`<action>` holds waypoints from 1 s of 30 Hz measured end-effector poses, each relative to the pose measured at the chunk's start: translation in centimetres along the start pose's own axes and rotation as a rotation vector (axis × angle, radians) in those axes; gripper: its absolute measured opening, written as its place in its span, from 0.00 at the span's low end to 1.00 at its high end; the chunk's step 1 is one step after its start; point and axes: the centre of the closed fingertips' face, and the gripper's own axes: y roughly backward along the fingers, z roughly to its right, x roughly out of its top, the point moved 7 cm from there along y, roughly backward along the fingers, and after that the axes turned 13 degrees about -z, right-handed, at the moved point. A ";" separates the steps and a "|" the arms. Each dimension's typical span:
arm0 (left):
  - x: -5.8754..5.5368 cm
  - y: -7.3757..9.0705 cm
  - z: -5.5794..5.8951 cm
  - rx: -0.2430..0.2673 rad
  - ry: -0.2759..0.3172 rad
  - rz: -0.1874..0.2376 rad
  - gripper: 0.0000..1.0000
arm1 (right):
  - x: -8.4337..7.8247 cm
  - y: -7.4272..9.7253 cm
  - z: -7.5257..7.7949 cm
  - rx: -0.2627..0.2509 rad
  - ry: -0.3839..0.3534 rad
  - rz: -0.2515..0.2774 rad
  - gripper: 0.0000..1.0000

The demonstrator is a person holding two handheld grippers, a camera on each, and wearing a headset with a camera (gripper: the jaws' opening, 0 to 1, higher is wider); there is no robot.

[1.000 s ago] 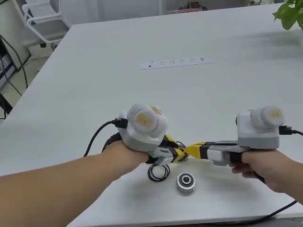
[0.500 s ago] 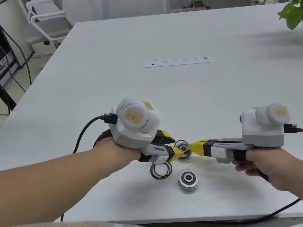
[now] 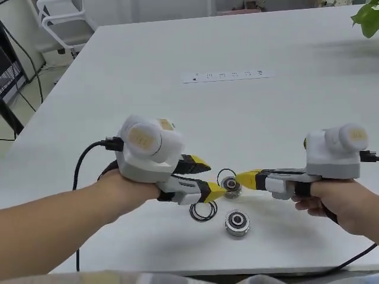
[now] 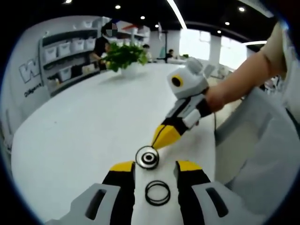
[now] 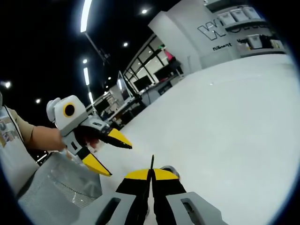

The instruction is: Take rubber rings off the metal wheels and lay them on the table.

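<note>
Now, second wheel: lies flat on the table, nearest to me and untouched; whether it carries a ring I cannot tell.
loose rings: thin black loops, overlapping, flat on the table just beside that wheel.
left gripper: my jaws stand spread and hold nothing; the tips sit just short of the work.
metal wheel: between my two grippers, just beyond my left tips; whether it rests on the table or hangs clear I cannot tell.
rubber ring: a thin black loop standing up off the wheel toward my right tips; judged partly off.
right gripper: my jaws are pressed together, pinching a thin black strand which I take to be that ring.
step in hand: stripping this ring, in my judgement.
method advised: close the left jaws on the wheel's metal, clear of the rubber. Then draw the right away slowly along the axle line, so the ring peels off rather than snapping back.
power strip: far across the table, well apart.
</note>
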 end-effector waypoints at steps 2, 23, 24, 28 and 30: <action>-0.1 0.6 0.1 0.006 0.001 0.008 0.36 | 0.1 0.0 -0.1 0.005 -0.003 0.000 0.00; -2.8 4.5 0.4 0.042 0.042 0.034 0.49 | 0.4 -1.8 -2.5 0.125 -0.029 -0.060 0.00; -2.9 4.6 0.5 0.043 0.042 0.034 0.49 | 0.4 -1.9 -2.6 0.128 -0.029 -0.065 0.00; -3.1 4.9 0.6 0.050 0.043 0.035 0.51 | 0.3 -2.3 -3.0 0.146 -0.033 -0.084 0.00; -3.2 5.1 0.7 0.053 0.050 0.041 0.52 | 0.2 -2.6 -3.1 0.155 -0.032 -0.096 0.00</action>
